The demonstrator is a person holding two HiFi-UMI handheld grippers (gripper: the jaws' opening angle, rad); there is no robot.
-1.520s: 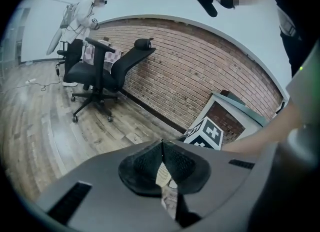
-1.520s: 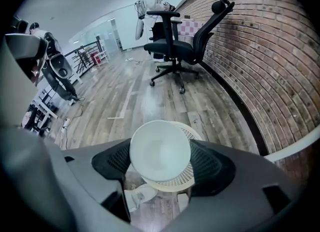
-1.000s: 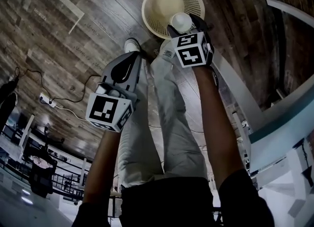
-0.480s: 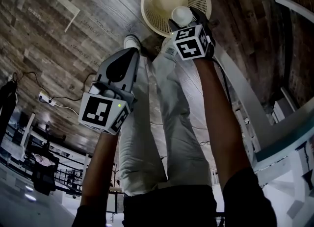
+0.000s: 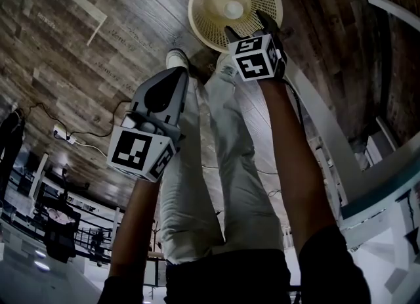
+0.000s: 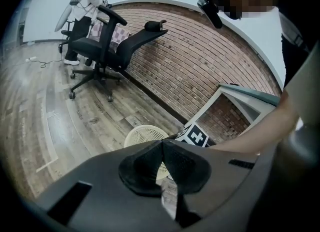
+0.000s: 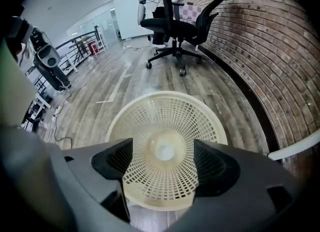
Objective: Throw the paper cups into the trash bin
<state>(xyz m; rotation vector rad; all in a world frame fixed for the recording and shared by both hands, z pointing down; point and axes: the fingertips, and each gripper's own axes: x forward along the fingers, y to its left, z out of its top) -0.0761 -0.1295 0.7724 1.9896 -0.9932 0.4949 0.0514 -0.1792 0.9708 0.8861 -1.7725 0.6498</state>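
Note:
A cream mesh trash bin [image 5: 199, 20] stands on the wood floor in front of the person's feet. A white paper cup [image 5: 233, 9] lies at its bottom, also visible in the right gripper view as the cup [image 7: 164, 151] inside the bin [image 7: 197, 121]. My right gripper [image 5: 248, 25] hovers over the bin's near rim, open, with nothing between its jaws [image 7: 162, 163]. My left gripper [image 5: 165, 81] hangs lower left of the bin, above a shoe, shut and empty [image 6: 162, 157]. From the left gripper view, the bin [image 6: 140, 137] lies just past the closed jaws.
A black office chair [image 7: 175, 25] stands beyond the bin by a brick wall [image 7: 260, 45]. A white desk frame [image 5: 328, 138] runs along the right. A power strip with cable [image 5: 62, 135] lies on the floor at left. The person's shoe [image 5: 176, 58] is near the bin.
The right gripper opened and let go of the paper cup, which dropped into the bin. The left gripper stayed roughly where it was.

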